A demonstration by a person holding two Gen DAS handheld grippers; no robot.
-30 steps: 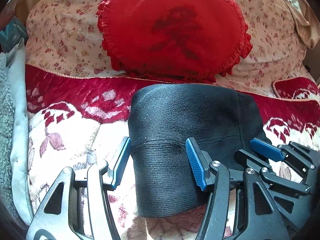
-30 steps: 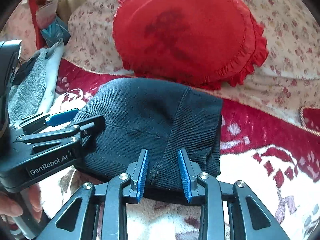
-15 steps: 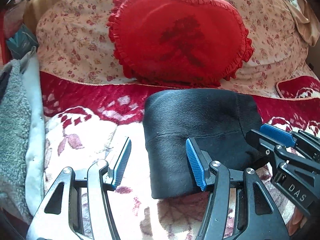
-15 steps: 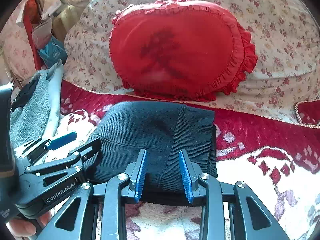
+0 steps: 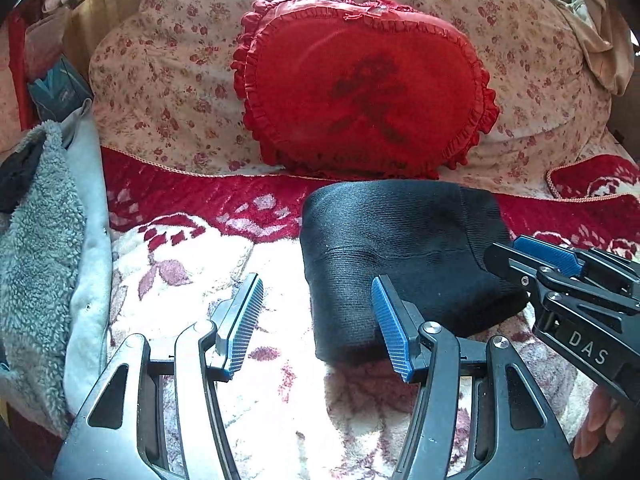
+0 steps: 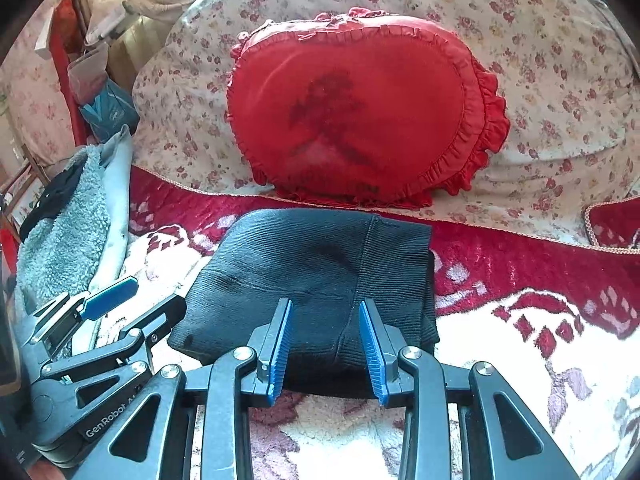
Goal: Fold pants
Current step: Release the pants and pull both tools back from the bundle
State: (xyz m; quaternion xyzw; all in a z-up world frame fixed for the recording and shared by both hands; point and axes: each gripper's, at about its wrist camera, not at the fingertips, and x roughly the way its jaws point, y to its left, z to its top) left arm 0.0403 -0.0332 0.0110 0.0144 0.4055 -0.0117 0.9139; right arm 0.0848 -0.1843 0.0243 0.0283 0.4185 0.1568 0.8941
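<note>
A: Quick count. We see one pair of pants [image 5: 404,256], black ribbed knit, folded into a compact block. It lies on the blanket [image 5: 248,208], just in front of the red cushion [image 5: 364,96].

B: Agreed, one cushion, heart-shaped with a frilled edge. It leans on one floral pillow [image 5: 160,80] behind it. Grippers?

A: Two. The left gripper [image 5: 316,320] has its fingers spread wide. It holds nothing. Its right finger [image 5: 390,328] overlaps the near edge of the pants; we cannot tell if it touches them. Its left finger [image 5: 242,322] is over bare blanket, to the cushion's left and nearer us.

B: The right gripper [image 6: 326,344] is parted to a medium gap, nothing clamped. Both its blue pads sit at the near edge of the pants, on the side away from the cushion. Contact unclear, so we mark it as not gripping.

A: From the left wrist view the right gripper shows at the pants' right end, low and to the right of the cushion.

B: Extras: one grey fleece garment [image 6: 68,216], piled well left of the cushion. One teal packet [image 6: 108,110] beyond it, left of the cushion. One blanket, red and white, under everything.
</note>
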